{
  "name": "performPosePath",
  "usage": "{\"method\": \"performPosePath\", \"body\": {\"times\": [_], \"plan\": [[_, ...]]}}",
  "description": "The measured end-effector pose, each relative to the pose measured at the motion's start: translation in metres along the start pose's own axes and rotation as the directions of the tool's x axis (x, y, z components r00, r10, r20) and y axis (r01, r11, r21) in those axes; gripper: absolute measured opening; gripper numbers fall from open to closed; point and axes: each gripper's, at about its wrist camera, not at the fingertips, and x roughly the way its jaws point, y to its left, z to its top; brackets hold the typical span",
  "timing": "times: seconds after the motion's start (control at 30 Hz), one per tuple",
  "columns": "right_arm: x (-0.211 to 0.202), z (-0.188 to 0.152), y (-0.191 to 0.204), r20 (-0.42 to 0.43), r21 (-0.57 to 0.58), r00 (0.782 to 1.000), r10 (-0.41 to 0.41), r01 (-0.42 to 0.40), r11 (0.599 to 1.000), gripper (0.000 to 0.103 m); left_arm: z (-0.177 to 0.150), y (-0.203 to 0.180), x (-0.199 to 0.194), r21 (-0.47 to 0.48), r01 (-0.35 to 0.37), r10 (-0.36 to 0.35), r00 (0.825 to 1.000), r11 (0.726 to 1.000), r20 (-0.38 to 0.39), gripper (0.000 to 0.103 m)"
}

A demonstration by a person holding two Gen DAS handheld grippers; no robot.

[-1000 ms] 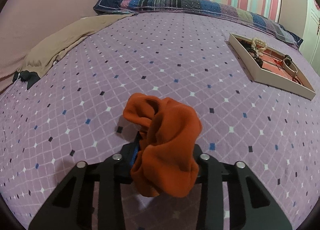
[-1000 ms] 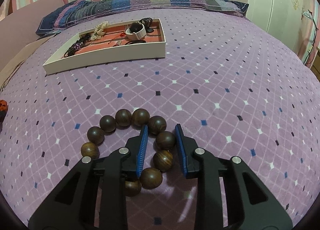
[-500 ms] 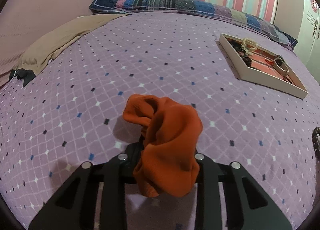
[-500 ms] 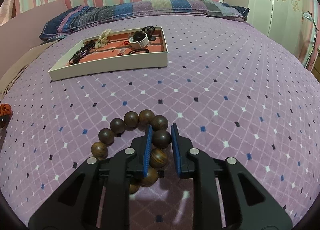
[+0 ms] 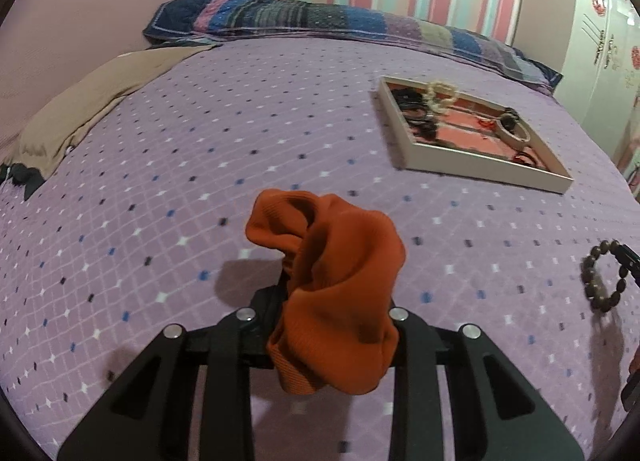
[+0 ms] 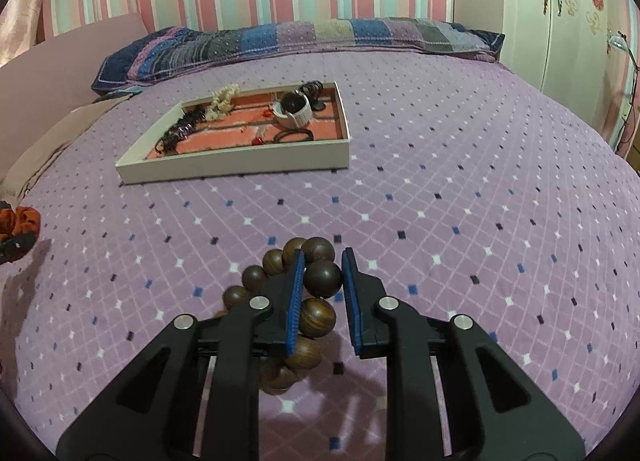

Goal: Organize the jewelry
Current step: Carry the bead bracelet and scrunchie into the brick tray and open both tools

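My left gripper (image 5: 320, 297) is shut on an orange scrunchie (image 5: 332, 293) and holds it above the purple bedspread; the cloth hides the fingertips. My right gripper (image 6: 323, 275) is shut on a brown wooden bead bracelet (image 6: 316, 313), lifted off the bed, with the beads hanging below the blue pads. The bracelet also shows at the right edge of the left wrist view (image 5: 604, 281). The scrunchie shows at the far left of the right wrist view (image 6: 20, 221). A white jewelry tray (image 6: 236, 171) with a pink floor lies ahead, holding several bracelets and hair ties; it also shows in the left wrist view (image 5: 480, 173).
A striped pillow (image 6: 300, 41) lies along the head of the bed. A beige cloth (image 5: 100, 101) lies at the bed's left side. A white wardrobe (image 6: 568, 21) stands at the right. A striped wall is behind.
My right gripper closed on the bead bracelet and lifted it off the bed. My left gripper rose with the scrunchie and turned toward the tray.
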Motion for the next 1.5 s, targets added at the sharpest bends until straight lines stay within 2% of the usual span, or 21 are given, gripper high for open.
{"method": "performPosePath", "body": {"times": [0.4,0.73,1.0,1.17,1.3,1.5], "plan": [[-0.008,0.033,0.013,0.039,-0.018,0.999,0.020,-0.019,1.000,0.020,0.028,-0.068,0.005,0.071,0.069,-0.070,0.997,0.995,0.017,0.029],[0.001,0.084,0.027,0.079,-0.052,0.997,0.021,-0.016,0.998,0.020,0.082,-0.122,0.021,0.101,0.122,-0.125,0.992,0.987,0.029,0.029],[0.027,0.146,0.042,0.099,-0.089,0.994,0.035,-0.026,0.996,0.020,0.128,-0.151,0.049,0.098,0.158,-0.160,0.987,0.983,0.016,0.029],[0.058,0.174,0.049,0.080,-0.105,0.996,0.033,-0.025,0.994,0.020,0.153,-0.161,0.078,0.082,0.178,-0.177,0.984,0.981,-0.016,0.029],[0.085,0.180,0.045,0.052,-0.095,0.998,0.027,-0.022,0.995,0.020,0.163,-0.168,0.110,0.076,0.185,-0.181,0.981,0.980,-0.064,0.029],[0.127,0.174,0.034,-0.002,-0.083,1.000,0.006,-0.006,0.997,0.020,0.158,-0.170,0.149,0.092,0.181,-0.170,0.978,0.979,-0.119,0.029]]}}
